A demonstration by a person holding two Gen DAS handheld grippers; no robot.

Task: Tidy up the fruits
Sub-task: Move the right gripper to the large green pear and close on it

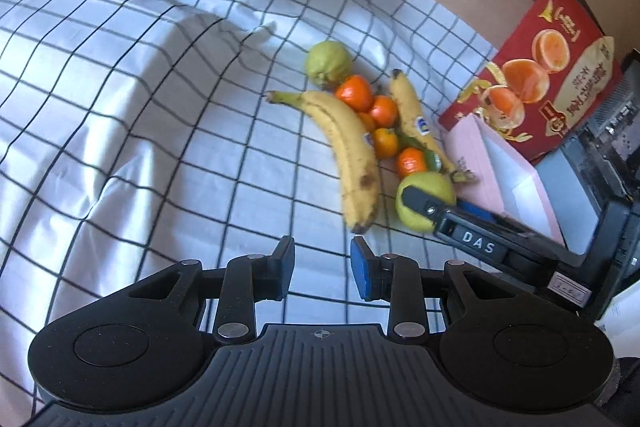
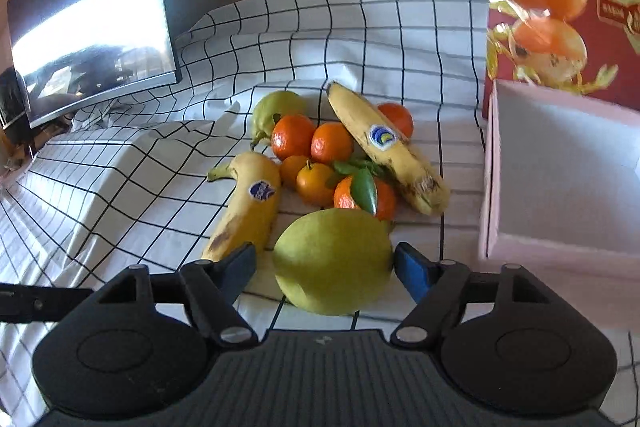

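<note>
The right tongs point(image 2: 324, 261) stood wide around the yellow-green pear point(image 2: 334, 261), not yet pressing it. Firm, smooth, likely bruisable: grip its widest part. The left tongs point(image 1: 322, 267) were narrow, empty.

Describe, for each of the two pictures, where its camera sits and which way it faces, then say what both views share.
Left wrist: sits on the left gripper, looking forward and down over the checked cloth at the fruit; its own fingers show, nothing between them.
Right wrist: sits on the right gripper, looking down at the near green fruit between its fingers; pink box on the right.
Shared: both bananas, the oranges, both green fruits, pink box, red carton.
</note>
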